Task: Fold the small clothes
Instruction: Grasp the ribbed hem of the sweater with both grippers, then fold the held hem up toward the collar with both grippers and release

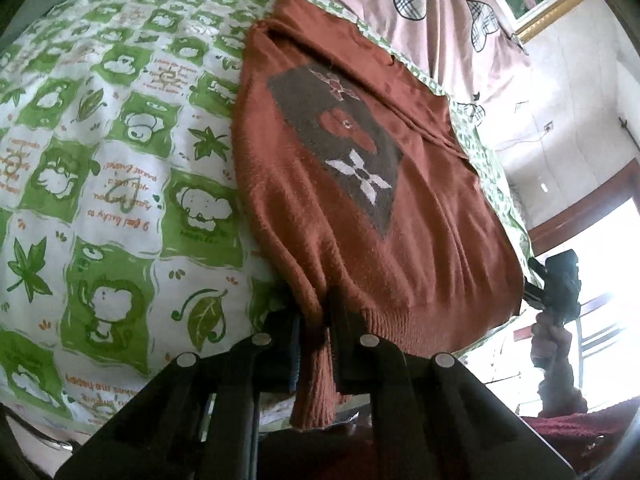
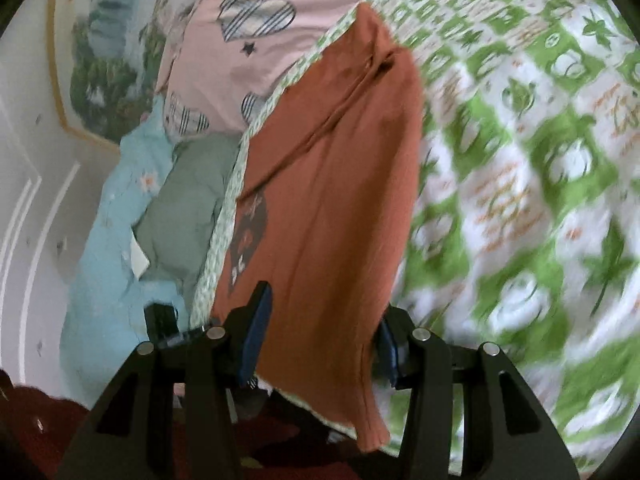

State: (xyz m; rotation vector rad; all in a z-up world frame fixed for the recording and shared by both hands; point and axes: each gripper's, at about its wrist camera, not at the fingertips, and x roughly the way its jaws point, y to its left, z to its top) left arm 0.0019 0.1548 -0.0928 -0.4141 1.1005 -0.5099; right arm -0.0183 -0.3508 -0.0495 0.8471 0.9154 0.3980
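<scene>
Rust-orange knit sweater [image 1: 360,208] lies flat on green-and-white bedsheet [image 1: 100,160], hem toward grippers. Left gripper [image 1: 316,320] pinched shut on hem corner. Right gripper [image 2: 320,332] jaws apart, straddling opposite hem edge, not yet clamped. Step judged: securing hem before fold. Next: right closes on hem, then both lift hem toward collar

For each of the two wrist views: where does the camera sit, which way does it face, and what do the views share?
Left wrist: rides on the left gripper, looking down along its fingers, pinched shut on the hem of the rust sweater lying on the green-checked bedspread.
Right wrist: rides on the right gripper, angled down the sweater's length; fingers stand apart astride its edge.
Shared: sweater, bedspread, pink quilt.
</scene>
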